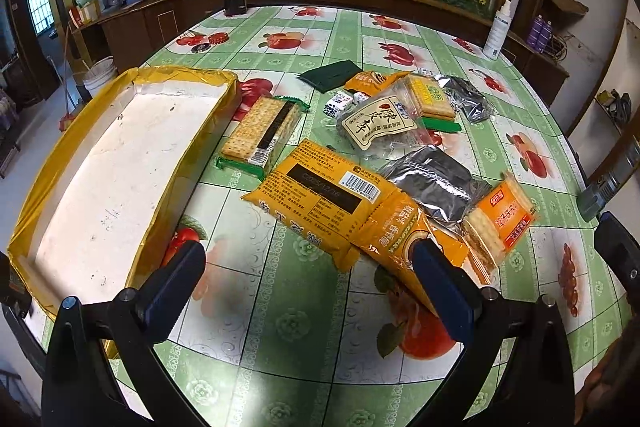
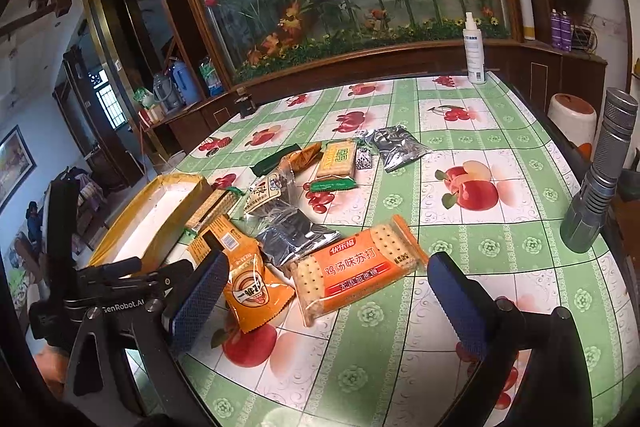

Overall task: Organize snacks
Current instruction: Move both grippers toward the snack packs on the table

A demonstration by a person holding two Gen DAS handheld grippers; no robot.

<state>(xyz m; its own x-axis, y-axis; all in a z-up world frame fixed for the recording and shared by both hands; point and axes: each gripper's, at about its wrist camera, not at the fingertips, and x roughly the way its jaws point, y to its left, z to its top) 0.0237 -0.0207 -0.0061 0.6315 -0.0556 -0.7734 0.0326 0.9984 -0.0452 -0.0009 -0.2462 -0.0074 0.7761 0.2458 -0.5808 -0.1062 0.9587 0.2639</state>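
Observation:
Several snack packs lie scattered on the fruit-pattern tablecloth. A yellow-edged tray (image 1: 104, 163) with a white floor sits at the left; it also shows in the right wrist view (image 2: 160, 211). A big orange pack (image 1: 320, 199) lies just ahead of my open, empty left gripper (image 1: 308, 283). An orange cracker pack (image 2: 352, 267) lies ahead of my open, empty right gripper (image 2: 332, 295). A cracker pack with green ends (image 1: 260, 133) lies beside the tray. A silver pouch (image 1: 434, 183) and a clear bag with a cream label (image 1: 380, 123) lie farther out.
A white spray bottle (image 2: 474, 51) stands at the table's far right edge. A grey flashlight (image 2: 600, 175) stands at the right edge. A dark jar (image 1: 234, 3) stands at the far edge. A wooden cabinet with a flower mural runs behind the table.

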